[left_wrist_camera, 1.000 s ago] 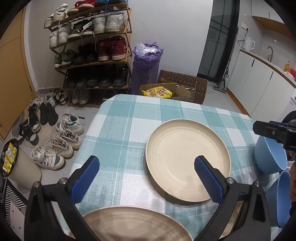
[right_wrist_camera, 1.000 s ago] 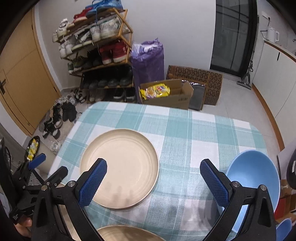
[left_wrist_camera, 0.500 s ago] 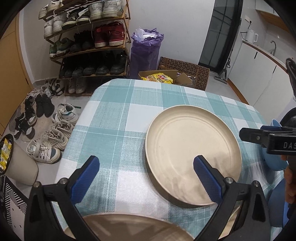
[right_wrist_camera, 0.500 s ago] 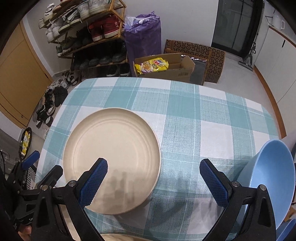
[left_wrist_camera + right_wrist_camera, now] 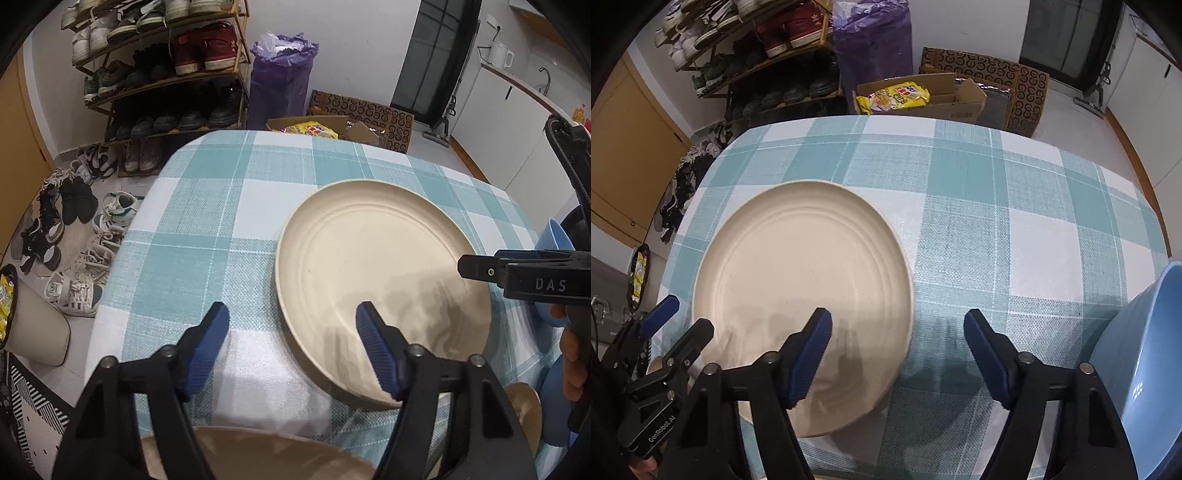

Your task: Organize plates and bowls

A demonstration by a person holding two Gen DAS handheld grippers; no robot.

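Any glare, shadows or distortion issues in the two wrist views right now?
Left wrist: sharp; fisheye bows the shoe rack; gripper shadows smear the cream plate; black corner vignette. Right wrist: sharp; window highlight on the blue bowl; finger shadows across plate and tablecloth.

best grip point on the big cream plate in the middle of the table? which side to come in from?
Take the cream plate by its raised rim: it lies flat on the checked cloth, so only the edge offers a bite. Each open gripper straddles a side of that rim: the left gripper on one, the right gripper on the opposite. Come down steeply, one finger inside, one outside.
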